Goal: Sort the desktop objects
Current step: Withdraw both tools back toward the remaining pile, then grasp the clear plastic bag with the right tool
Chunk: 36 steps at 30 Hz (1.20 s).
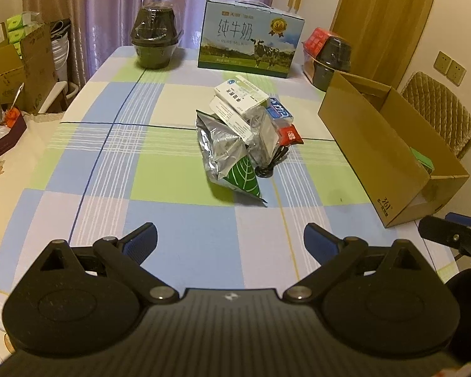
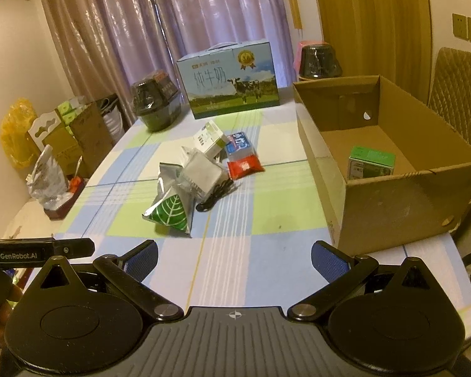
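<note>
You held both grippers low over the near edge of the desk [image 1: 78,163], and neither had taken anything. Your left gripper [image 1: 230,240] stood wide open and empty, its blue pads [image 1: 144,240] spread well apart and aimed at the pile [image 1: 245,132] at 12 o'clock. Your right gripper [image 2: 234,259] was just as wide and just as bare, with the pile [image 2: 204,172] at about 11 o'clock and the box [image 2: 392,207] at 2 o'clock. The pile sat mid-desk, well short of either gripper: a foil bag [image 1: 223,147] with a green leaf corner nearest you, white cartons [image 1: 238,100] leaning on it, a black cable [image 1: 268,163] coiled at its right, and a red packet [image 1: 290,135] and blue pack [image 1: 278,111] just beside. Heaped like that, I judged, the pieces propped each other up, so pulling one could tip the rest. The box lay open-topped along the desk's right edge, likely so your right gripper could drop things in with a short swing; one green carton [image 2: 372,161] already sat inside, so the sorting looked barely begun. Both grippers pointed forward and slightly down, level and side by side, the tip of each showing at the other's view edge. The milk case [image 1: 251,39] and dark tubs [image 1: 155,39] stood at the far edge, out of the way.
</note>
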Each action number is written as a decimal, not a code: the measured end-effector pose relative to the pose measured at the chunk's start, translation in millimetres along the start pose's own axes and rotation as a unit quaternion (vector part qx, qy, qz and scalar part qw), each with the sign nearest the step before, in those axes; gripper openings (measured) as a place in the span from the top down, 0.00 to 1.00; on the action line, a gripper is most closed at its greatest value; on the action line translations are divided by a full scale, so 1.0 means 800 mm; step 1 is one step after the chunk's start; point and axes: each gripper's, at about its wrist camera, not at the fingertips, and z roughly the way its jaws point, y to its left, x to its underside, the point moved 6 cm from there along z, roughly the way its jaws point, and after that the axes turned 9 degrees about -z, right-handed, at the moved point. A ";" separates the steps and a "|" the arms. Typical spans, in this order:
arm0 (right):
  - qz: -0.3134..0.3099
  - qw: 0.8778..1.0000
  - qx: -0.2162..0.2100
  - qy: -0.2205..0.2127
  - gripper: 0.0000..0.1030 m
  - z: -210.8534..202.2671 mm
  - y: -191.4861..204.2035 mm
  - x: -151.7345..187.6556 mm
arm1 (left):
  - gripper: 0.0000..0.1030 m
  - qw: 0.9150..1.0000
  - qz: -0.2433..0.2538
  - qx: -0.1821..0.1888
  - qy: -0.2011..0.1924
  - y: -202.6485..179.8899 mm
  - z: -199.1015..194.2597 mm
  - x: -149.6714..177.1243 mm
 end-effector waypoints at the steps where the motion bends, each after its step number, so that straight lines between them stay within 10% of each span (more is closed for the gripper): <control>1: 0.002 1.000 -0.001 0.000 0.02 0.003 0.000 0.000 | 0.05 1.000 0.001 0.000 0.001 0.000 0.002 -0.001; 24: 0.030 0.999 -0.012 0.021 0.02 0.142 -0.015 -0.046 | 0.05 0.999 0.017 0.003 0.040 0.014 0.144 -0.073; 36: -0.156 0.987 -0.024 0.022 0.03 0.222 -0.001 -0.053 | 0.08 0.994 0.078 0.033 0.069 0.001 0.228 -0.089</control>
